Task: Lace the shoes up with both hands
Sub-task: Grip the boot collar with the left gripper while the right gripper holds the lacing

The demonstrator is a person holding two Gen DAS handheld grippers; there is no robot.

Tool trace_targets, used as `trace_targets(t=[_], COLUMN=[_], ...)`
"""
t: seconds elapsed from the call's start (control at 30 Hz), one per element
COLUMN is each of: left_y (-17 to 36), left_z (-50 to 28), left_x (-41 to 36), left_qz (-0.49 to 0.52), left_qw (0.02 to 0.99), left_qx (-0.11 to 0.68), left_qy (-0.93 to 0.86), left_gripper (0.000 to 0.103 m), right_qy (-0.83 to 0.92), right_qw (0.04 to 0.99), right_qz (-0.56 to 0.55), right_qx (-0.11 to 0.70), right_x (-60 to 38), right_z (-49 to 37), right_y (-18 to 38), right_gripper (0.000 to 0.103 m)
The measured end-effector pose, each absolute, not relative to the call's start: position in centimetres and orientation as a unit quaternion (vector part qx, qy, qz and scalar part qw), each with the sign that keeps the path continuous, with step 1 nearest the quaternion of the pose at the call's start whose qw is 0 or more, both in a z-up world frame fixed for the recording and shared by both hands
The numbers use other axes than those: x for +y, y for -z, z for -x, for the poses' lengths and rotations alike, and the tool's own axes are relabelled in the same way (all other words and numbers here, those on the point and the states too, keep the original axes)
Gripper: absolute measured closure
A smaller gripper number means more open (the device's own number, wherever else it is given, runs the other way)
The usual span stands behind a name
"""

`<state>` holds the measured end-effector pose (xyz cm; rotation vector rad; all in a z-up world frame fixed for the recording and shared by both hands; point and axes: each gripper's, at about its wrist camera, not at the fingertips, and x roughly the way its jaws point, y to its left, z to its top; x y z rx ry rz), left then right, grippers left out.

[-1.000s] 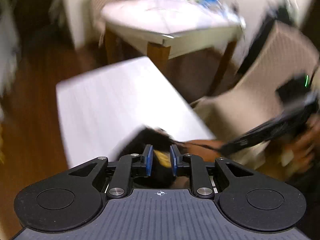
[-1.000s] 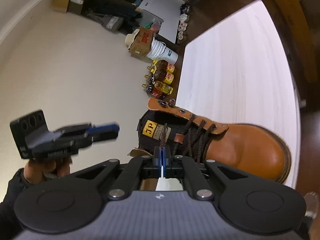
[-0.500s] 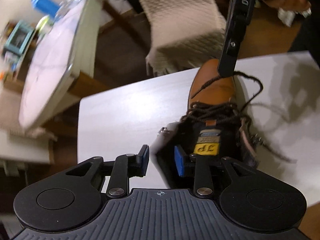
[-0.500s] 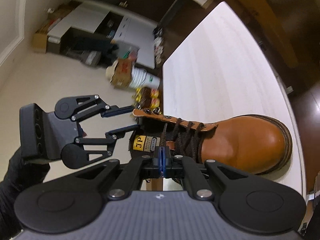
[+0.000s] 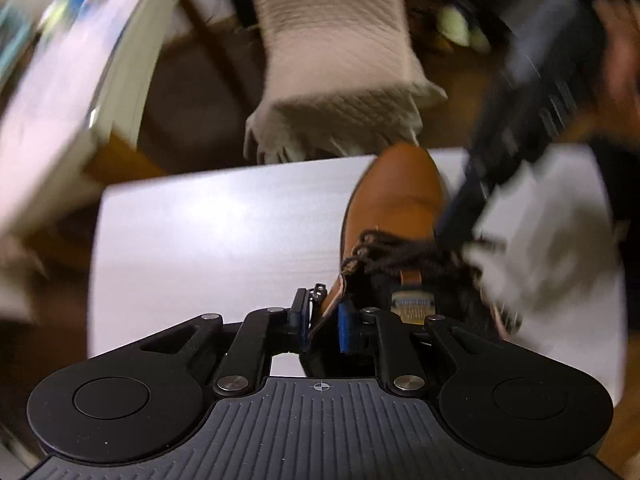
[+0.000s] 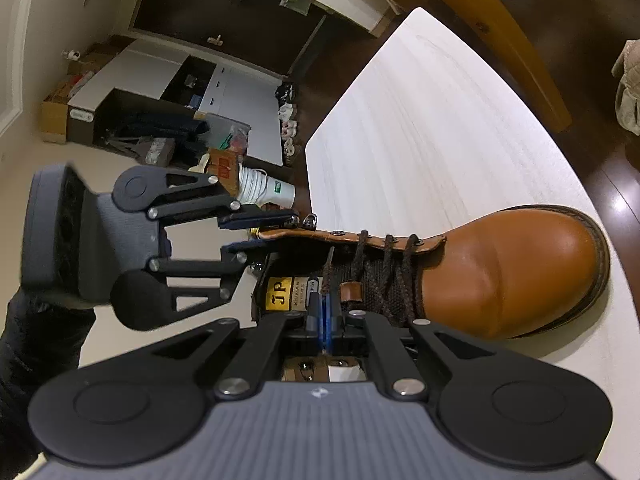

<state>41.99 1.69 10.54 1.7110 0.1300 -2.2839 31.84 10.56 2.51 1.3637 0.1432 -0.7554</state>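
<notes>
- Tan leather boot (image 6: pixel 508 272) is lying on the white counter (image 6: pixel 432 128), toe pointing away from the left wrist camera
- Yellow tongue label (image 6: pixel 280 298) is reading "JP"; the smaller print beside it is too fine to read
- Left gripper (image 5: pixel 324 320) has just been closing, its blue fingers (image 5: pixel 345 326) straddling the boot's upper eyelet flap (image 5: pixel 332 300); whether they are pressing it cannot be told
- Right gripper (image 6: pixel 323 322) is keeping its fingers pressed together on the dark brown lace (image 6: pixel 328 272)
</notes>
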Motion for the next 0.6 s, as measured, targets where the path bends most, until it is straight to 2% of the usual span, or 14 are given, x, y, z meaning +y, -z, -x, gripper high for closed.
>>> trace_targets(t=[0.3, 0.6], left_y=[-10.4, -10.1], left_z=[-43.2, -43.4], left_x=[-2.0, -2.5], left_qz=[-0.567, -0.568], left_qw=[0.171, 0.164], left_qx=[0.184, 0.193], left_qy=[0.785, 0.783], left_gripper=[0.088, 0.088], right_qy=[0.370, 0.391], right_qw=[0.689, 0.693], right_qz=[-0.621, -0.605], right_qx=[0.048, 0.030], right_x=[10.4, 10.4], right_z=[-33.4, -34.2], right_y=[-1.4, -0.9], right_gripper=[0.101, 0.101])
